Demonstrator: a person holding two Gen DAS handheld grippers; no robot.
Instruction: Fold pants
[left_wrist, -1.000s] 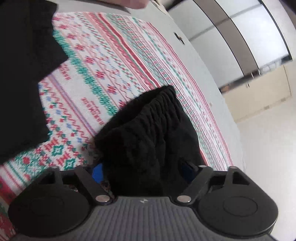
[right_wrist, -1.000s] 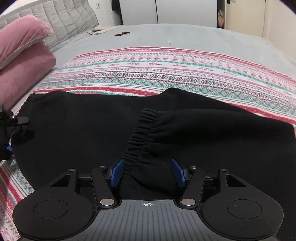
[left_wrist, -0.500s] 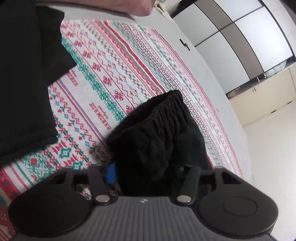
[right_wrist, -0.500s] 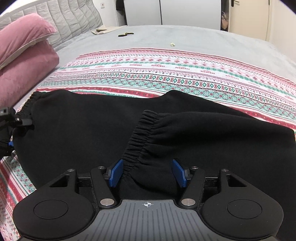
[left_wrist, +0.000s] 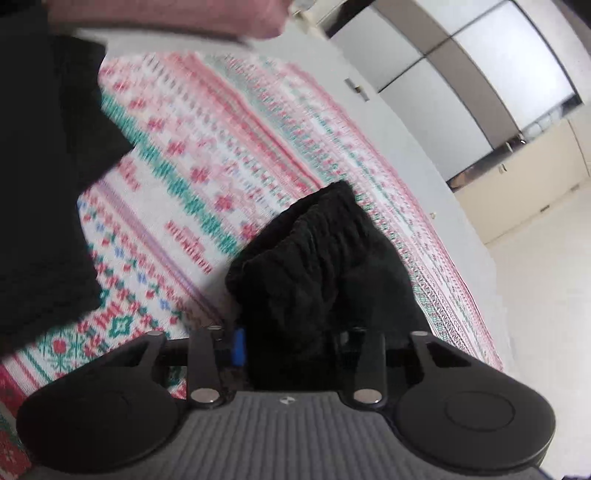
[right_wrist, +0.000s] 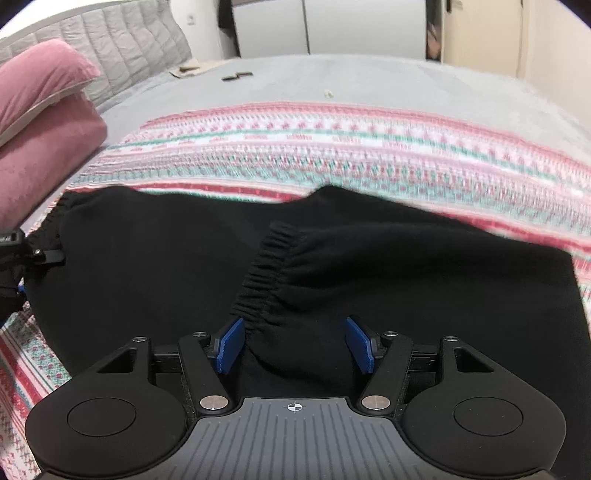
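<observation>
A: Left gripper (left_wrist: 291, 347)?
B: Jaws closing on a bunched elastic end of the black pants (right_wrist: 155, 266), cloth between them; probably grabbing it for the fold.
A: Right gripper (right_wrist: 295, 343)?
B: Half open, blue pads (right_wrist: 229, 345) either side of a gathered cuff (right_wrist: 266, 273), not clearly pinching.
A: Beyond?
B: Pants lie flat across the patterned blanket (right_wrist: 332, 158), on the bed (right_wrist: 369, 81).

I see soft, even indoor light with no hard shadows. Beyond my jaws the patterned blanket (left_wrist: 229, 155) smears with motion blur in both views. The black pants (right_wrist: 155, 258) swallow detail. Fisheye bending curves the wardrobe doors (left_wrist: 480, 85) at the edges.
</observation>
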